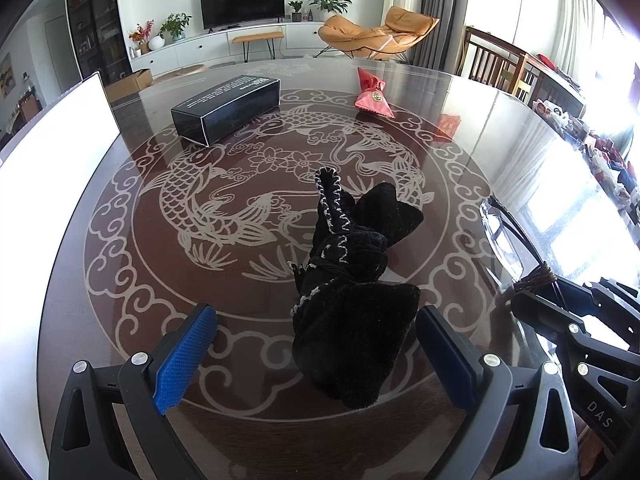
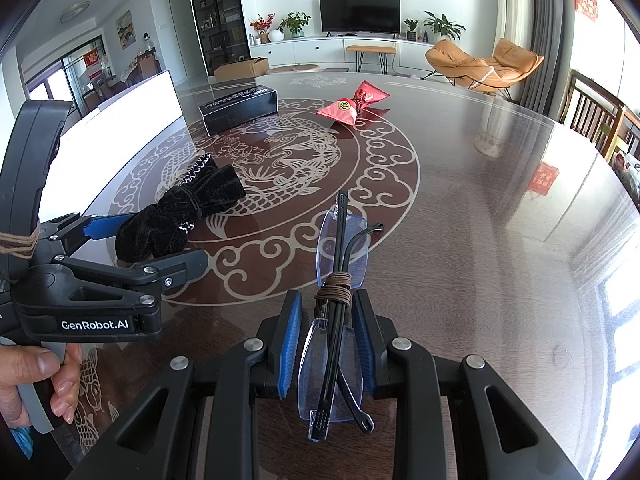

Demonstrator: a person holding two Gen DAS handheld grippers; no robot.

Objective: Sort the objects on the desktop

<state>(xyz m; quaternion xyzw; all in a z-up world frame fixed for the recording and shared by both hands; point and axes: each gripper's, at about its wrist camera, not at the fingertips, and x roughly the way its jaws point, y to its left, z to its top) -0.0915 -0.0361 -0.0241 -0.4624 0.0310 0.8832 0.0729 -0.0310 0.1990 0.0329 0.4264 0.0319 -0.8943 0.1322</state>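
A black velvet drawstring pouch [image 1: 352,320] lies on the glass-topped table [image 1: 120,280]. My left gripper [image 1: 316,314] is open and straddles the pouch's near end; its blue pads [image 1: 188,356] stand apart from the cloth on the left and close to it on the right. The right wrist view shows the same pouch [image 2: 180,208] between the left gripper's [image 2: 168,240] fingers. My right gripper [image 2: 328,296] is shut on folded rimless glasses [image 2: 340,248] with bluish lenses and black temples bound by a brown cord [image 2: 334,286]. The glasses [image 1: 500,236] and the right gripper [image 1: 536,304] also appear in the left wrist view.
A long black box [image 1: 228,108] and a red foil gift pouch [image 1: 374,94] sit at the far side of the table. A white panel [image 1: 60,140] lies along the left edge. Wooden chairs [image 1: 496,60] stand beyond the right rim. A hand [image 2: 36,380] grips the left gripper's handle.
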